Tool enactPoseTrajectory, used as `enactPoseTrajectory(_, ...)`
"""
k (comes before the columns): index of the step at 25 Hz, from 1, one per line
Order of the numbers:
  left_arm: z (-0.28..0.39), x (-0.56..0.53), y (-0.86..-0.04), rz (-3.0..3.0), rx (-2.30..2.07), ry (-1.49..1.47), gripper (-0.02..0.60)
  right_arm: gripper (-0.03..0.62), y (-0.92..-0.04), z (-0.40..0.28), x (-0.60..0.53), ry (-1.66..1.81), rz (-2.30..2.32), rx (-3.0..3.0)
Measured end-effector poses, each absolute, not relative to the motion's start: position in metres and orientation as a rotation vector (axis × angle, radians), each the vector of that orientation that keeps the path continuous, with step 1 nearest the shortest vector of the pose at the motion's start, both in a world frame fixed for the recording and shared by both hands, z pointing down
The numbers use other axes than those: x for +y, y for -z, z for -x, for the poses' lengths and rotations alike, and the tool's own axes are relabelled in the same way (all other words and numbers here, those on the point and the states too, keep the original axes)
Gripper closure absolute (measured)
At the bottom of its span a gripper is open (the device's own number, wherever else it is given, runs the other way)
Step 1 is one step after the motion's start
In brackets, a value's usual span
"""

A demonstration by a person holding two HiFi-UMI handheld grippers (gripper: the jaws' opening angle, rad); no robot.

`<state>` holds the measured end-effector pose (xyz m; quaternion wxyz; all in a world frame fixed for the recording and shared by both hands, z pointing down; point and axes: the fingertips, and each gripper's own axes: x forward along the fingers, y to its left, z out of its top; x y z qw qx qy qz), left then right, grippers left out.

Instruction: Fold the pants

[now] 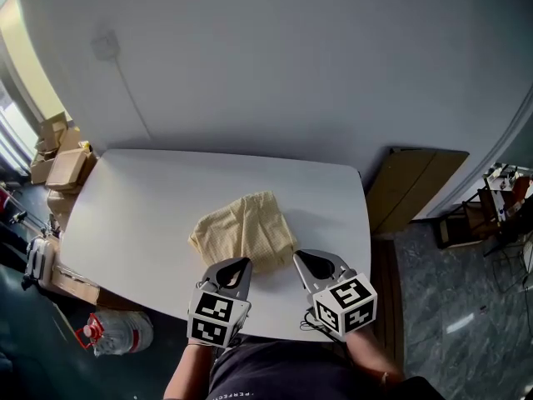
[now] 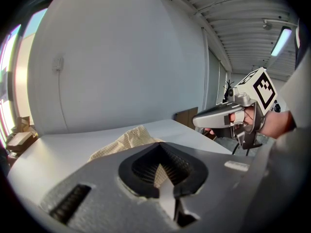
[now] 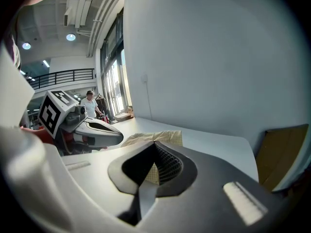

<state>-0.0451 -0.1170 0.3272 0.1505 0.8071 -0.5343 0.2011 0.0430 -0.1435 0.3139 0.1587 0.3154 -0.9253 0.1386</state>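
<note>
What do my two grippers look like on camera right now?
Both the left gripper and right gripper are silver-grey tapering shells with a black-rimmed teardrop opening near the tip. Each carries a white cube printed with black square markers. A black cable hangs under the right one. No sleeves show.

We hold our left gripper and right gripper side by side, a little apart, over the near edge of the table. Both point away from us and tilt slightly downward. Each has its jaws pressed fully together. Our bare forearms reach forward beneath them, with the marker cubes facing up.
</note>
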Motion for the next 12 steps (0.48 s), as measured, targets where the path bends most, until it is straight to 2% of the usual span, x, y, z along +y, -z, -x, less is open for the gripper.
enactPoseTrajectory(12,0.0515,-0.1108,-0.3328,-2.287,-1.540,-0.582,0.586,0.595,-0.3166,-0.0381,-0.1404,-0.385,-0.884,-2.642)
